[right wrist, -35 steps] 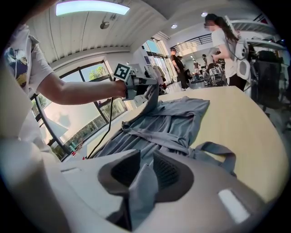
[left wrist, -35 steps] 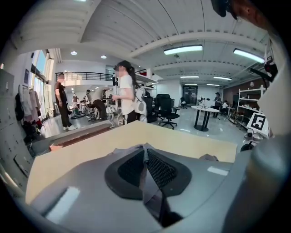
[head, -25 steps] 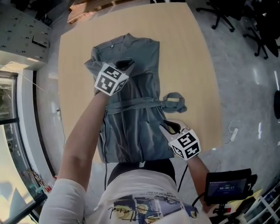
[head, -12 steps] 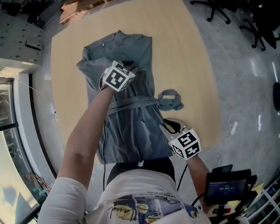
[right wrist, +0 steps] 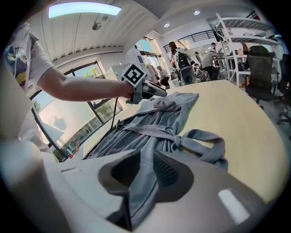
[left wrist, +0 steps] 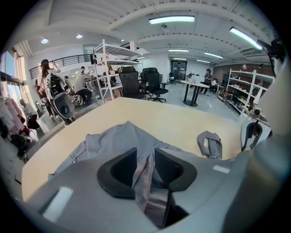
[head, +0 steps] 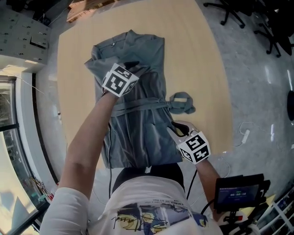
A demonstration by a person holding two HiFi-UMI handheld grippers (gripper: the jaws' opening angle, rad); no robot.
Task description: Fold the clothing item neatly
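A grey-blue garment [head: 138,133] lies lengthwise on the round wooden table [head: 202,59], collar at the far end and hem at the near edge. Its waist belt ends in a knotted loop [head: 181,102] lying on the wood to the right. My left gripper [head: 132,65] is over the chest part. Its jaws are opening, and a raised fold of cloth [left wrist: 144,175] stands loose between them. My right gripper [head: 177,131] is at the garment's right edge below the belt, shut on the cloth [right wrist: 145,182]. The right gripper view also shows the left gripper [right wrist: 154,91] and the belt loop [right wrist: 204,141].
Office chairs [head: 239,13] stand on the floor beyond the table's right side. A small screen [head: 239,195] is at the lower right, and a cable [head: 243,135] lies on the floor by the table. Bare wood surrounds the garment on the far and right sides.
The left gripper has stayed over the garment's upper part with only a slight shift. The right gripper has not moved. The head view has swayed a little.
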